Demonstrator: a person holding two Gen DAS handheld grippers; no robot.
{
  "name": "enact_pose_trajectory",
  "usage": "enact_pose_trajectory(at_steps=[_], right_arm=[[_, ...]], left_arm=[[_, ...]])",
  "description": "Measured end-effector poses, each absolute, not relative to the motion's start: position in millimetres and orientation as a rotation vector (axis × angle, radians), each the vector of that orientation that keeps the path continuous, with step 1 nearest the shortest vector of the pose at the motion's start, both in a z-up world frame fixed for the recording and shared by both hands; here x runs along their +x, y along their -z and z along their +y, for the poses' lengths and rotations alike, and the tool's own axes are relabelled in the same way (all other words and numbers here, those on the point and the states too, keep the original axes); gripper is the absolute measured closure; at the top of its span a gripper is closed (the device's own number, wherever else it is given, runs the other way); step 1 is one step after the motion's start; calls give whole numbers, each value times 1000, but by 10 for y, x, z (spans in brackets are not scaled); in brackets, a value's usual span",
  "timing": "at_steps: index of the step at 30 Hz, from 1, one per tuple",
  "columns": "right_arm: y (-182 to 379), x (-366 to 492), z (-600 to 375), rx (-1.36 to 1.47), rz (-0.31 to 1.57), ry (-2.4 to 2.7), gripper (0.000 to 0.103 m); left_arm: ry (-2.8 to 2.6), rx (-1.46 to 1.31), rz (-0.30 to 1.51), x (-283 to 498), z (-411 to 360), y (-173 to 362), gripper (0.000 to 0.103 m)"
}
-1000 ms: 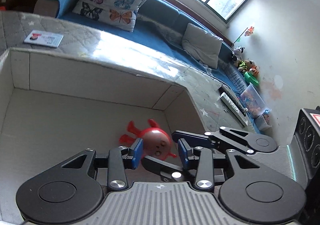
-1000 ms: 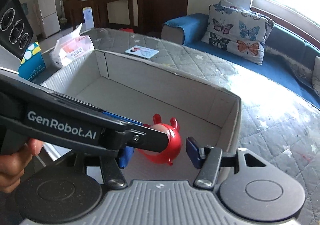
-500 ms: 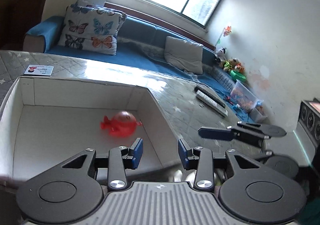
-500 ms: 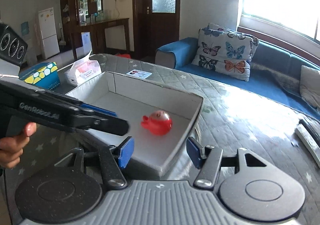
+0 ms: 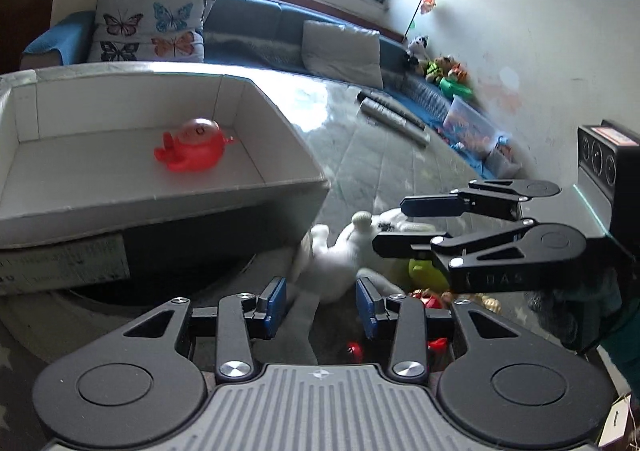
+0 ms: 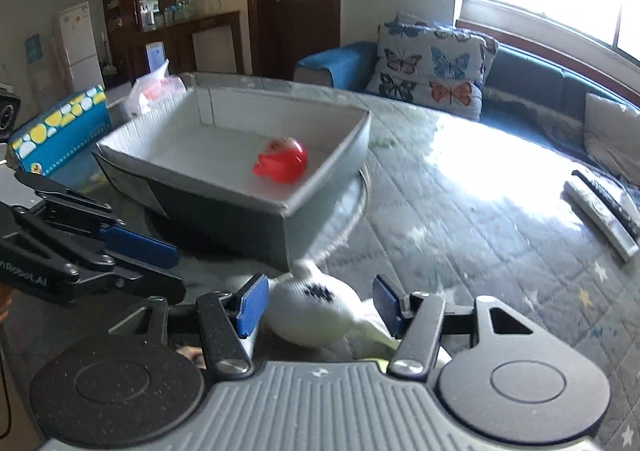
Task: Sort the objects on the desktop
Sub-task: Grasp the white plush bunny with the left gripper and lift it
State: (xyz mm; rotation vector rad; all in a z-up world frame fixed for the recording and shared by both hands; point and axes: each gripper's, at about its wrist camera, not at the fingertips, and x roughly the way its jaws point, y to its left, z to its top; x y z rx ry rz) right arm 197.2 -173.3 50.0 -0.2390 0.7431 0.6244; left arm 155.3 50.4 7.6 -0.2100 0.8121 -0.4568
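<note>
1. the cardboard box (image 5: pixel 280 187) is sitting on the bench (image 6: pixel 460 211), which is covered in a quilted grey cloth with small stars; the box has white, flat inner walls and a darker outer face with a pale label.
2. a glossy red plastic toy (image 5: pixel 190 145), rounded with stubby limbs, is lying on the box floor near the far corner; its face is blurring and hard to read in both views.
3. the left tongs (image 5: pixel 321 307) are standing released, with their blue pads apart and nothing between them; they are hanging over the bench edge just outside the box.
4. a white plush toy (image 6: pixel 316 311), soft and fuzzy with a black stitched patch, is lying on the bench just beside the box corner.
5. the right tongs (image 6: pixel 320 305) are standing wide apart with the plush body lying between the blue pads; whether either pad is touching it cannot be told.
6. in the left wrist view the right tongs' black fingers are covering part of the plush and a yellow-green object (image 5: pixel 424 271) beneath them; small red pieces (image 5: pixel 426 299) are peeking out behind the left tongs, too cut off to identify.
7. two long grey remote-like bars (image 6: pixel 604 207) are lying well apart from the box, partly washed out by sunlight.
</note>
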Motion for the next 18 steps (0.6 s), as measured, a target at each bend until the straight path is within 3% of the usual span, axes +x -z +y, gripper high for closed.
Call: enact_pose_trajectory(at_steps=[3,8,18], right_arm=[[-418,2001,-1768,-233,765,-624,38],[-354,1984,-1724,-256,771,-643,38],[-293,1935,-1653,-327,768,-668,39]], left_arm=[[456,-206,828,1590,461,-21,62],[462,-208,858,1655,412,70,63],[466,-206,885,1682,368,194,79]])
